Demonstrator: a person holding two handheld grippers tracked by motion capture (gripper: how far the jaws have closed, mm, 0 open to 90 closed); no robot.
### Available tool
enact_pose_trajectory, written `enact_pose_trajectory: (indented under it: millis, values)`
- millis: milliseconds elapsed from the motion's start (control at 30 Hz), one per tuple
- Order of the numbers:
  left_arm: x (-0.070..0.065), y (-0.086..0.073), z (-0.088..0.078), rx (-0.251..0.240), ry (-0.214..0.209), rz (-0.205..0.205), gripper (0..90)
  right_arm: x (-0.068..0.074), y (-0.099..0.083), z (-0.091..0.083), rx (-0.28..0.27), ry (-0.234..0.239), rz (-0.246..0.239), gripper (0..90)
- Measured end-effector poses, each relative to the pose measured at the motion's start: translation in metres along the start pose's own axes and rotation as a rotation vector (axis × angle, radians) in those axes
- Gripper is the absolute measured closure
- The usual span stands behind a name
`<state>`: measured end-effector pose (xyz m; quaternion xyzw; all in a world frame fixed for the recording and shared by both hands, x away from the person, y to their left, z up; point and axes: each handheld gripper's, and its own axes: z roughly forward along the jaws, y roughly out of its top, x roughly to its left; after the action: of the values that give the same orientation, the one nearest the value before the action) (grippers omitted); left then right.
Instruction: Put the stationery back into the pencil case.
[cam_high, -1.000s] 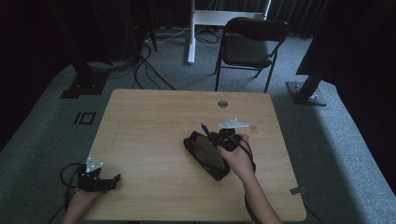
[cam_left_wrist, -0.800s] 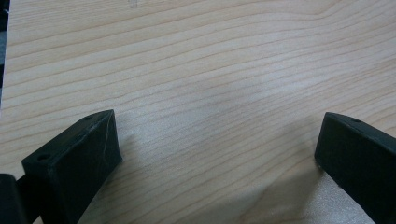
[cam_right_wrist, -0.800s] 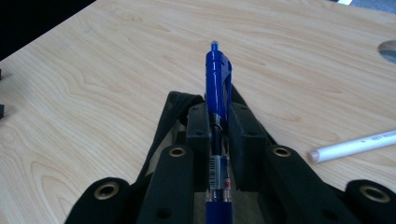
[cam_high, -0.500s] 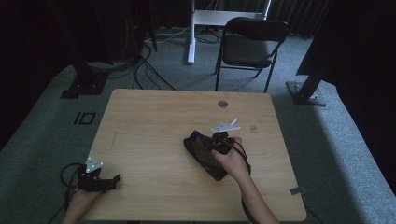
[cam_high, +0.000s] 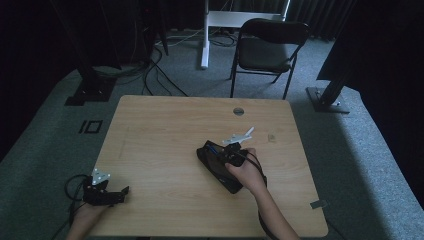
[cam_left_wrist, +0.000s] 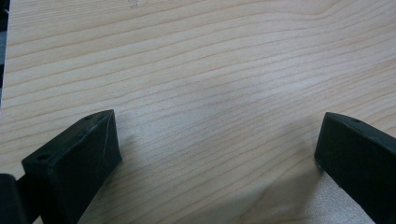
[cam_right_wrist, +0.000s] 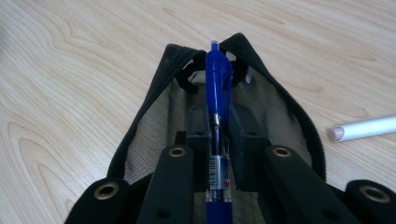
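An open black pencil pouch (cam_high: 219, 169) lies on the wooden table (cam_high: 165, 130), right of centre. My right gripper (cam_high: 220, 152) is shut on a blue pen (cam_right_wrist: 218, 116), its jaws pressing the barrel from both sides. In the right gripper view the pen points away over the pouch's (cam_right_wrist: 154, 107) open zippered mouth, its tip above the far end. My left gripper (cam_high: 122, 192) rests at the table's front left corner. In the left gripper view its fingers (cam_left_wrist: 74, 154) stand wide apart over bare wood with nothing between them.
A white marker (cam_right_wrist: 362, 129) lies on the table just right of the pouch, also visible as the white marker (cam_high: 240, 136) in the high view. A round cable hole (cam_high: 238, 111) sits near the far edge. A dark chair (cam_high: 270, 52) stands beyond the table.
My right hand has sunk a little toward the pouch with the pen in its jaws. The left hand has kept still.
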<state>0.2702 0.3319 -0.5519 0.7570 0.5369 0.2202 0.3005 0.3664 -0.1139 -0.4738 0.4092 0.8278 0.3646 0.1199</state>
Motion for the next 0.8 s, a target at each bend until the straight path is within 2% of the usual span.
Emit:
enact_pose_trajectory:
  millis: [433, 800]
  values:
    - [0.000, 0.000, 0.000, 0.000, 0.000, 0.000, 0.1, 0.002, 0.001, 0.017, 0.088, -0.003, -0.027, 79.4]
    - [0.000, 0.000, 0.000, 0.000, 0.000, 0.000, 0.1, 0.005, 0.004, 0.027, 0.127, -0.015, -0.040, 79.4]
